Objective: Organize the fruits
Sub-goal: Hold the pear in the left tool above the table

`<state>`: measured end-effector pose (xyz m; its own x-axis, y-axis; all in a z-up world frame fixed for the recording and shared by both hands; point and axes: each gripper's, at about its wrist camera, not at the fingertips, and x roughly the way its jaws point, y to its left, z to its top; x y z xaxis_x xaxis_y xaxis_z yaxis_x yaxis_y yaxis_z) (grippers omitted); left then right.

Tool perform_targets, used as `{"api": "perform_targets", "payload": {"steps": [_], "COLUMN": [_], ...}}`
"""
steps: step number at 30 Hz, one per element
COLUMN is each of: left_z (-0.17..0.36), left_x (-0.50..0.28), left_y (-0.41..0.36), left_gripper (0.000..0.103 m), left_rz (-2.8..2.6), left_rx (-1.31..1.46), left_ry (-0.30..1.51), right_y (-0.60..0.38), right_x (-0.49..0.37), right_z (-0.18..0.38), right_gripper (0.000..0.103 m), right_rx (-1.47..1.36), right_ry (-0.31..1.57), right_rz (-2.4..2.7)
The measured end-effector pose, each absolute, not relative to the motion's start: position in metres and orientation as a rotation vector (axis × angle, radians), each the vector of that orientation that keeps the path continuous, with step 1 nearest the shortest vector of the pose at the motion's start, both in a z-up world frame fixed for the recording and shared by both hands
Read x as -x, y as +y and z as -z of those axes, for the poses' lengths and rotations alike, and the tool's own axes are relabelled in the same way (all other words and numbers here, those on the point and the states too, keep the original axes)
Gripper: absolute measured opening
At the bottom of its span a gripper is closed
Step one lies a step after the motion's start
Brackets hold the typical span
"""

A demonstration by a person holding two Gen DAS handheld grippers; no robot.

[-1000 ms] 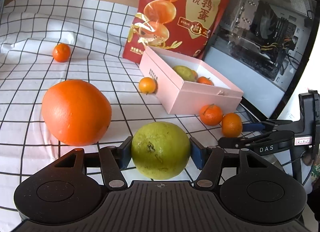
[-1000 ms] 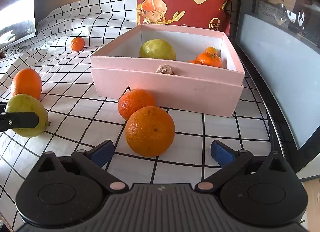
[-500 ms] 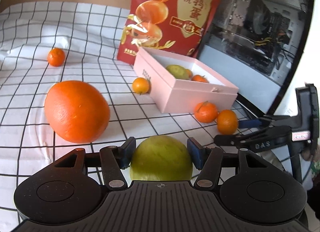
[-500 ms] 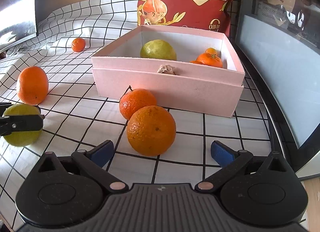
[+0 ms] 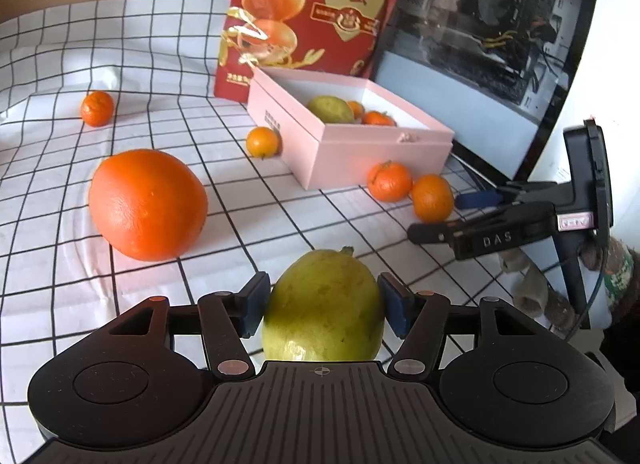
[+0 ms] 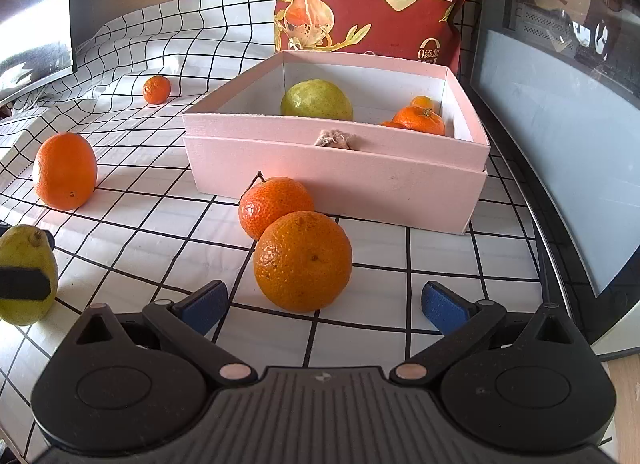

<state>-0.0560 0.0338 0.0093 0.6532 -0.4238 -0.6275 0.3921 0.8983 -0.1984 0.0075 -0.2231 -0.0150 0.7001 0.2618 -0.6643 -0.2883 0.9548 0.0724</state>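
Note:
A green pear [image 5: 324, 304] sits between the blue pads of my left gripper [image 5: 325, 304], stem end pointing away. Both pads touch its sides while the jaws are opening slightly. It also shows at the left edge [image 6: 24, 276] with one left finger [image 6: 24, 284] across it. My right gripper [image 6: 324, 304] stands open just behind an orange [image 6: 303, 260], not touching it; a mandarin [image 6: 276, 204] lies beyond. The pink box [image 6: 332, 180] holds another green pear [image 6: 316, 100] and mandarins [image 6: 420, 120]. A big orange [image 5: 148, 204] lies left of the held pear.
A small mandarin [image 5: 97, 108] lies far left on the checked cloth [image 5: 60, 264]; another [image 5: 263, 141] touches the box's left side. A red snack bag [image 5: 320, 4] stands behind the box. A glass-sided computer case [image 5: 480, 24] walls off the right.
The green pear has turned between the left pads, stem end now pointing away, and sits closer to the gripper body. The left view has rolled a little. The right gripper has not moved.

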Motion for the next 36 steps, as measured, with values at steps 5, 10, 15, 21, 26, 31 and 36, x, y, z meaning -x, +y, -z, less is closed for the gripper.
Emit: {"api": "perform_targets", "payload": {"steps": [5,10,15,21,26,31,36], "left_z": [-0.009,-0.009,-0.006,-0.005,-0.001,0.000,0.002], "left_x": [0.059,0.057,0.055,0.049,0.034,0.020,0.015], "left_y": [0.030,0.032,0.032,0.025,0.008,-0.010,-0.009], "left_gripper": [0.065,0.067,0.067,0.066,0.066,0.066,0.066], "left_rz": [0.463,0.477,0.487,0.493,0.509,0.423,0.401], "left_rx": [0.021,0.024,0.034,0.065,0.106,0.064,0.082], "left_ry": [0.732,0.753,0.759,0.767,0.747,0.693,0.683], "right_y": [-0.223,-0.223,-0.224,-0.222,-0.222,-0.216,-0.196], "right_x": [-0.007,-0.007,-0.006,-0.003,-0.011,-0.022,-0.041], "right_z": [0.015,0.015,0.014,0.011,0.009,0.000,-0.005], "right_gripper": [0.103,0.103,0.101,0.092,0.086,0.083,0.072], "right_rx": [0.038,0.038,0.034,0.048,0.024,0.011,0.064], "right_ry": [0.734,0.734,0.732,0.712,0.712,0.691,0.709], "right_rz": [-0.307,-0.306,-0.310,-0.332,-0.331,-0.337,-0.354]}}
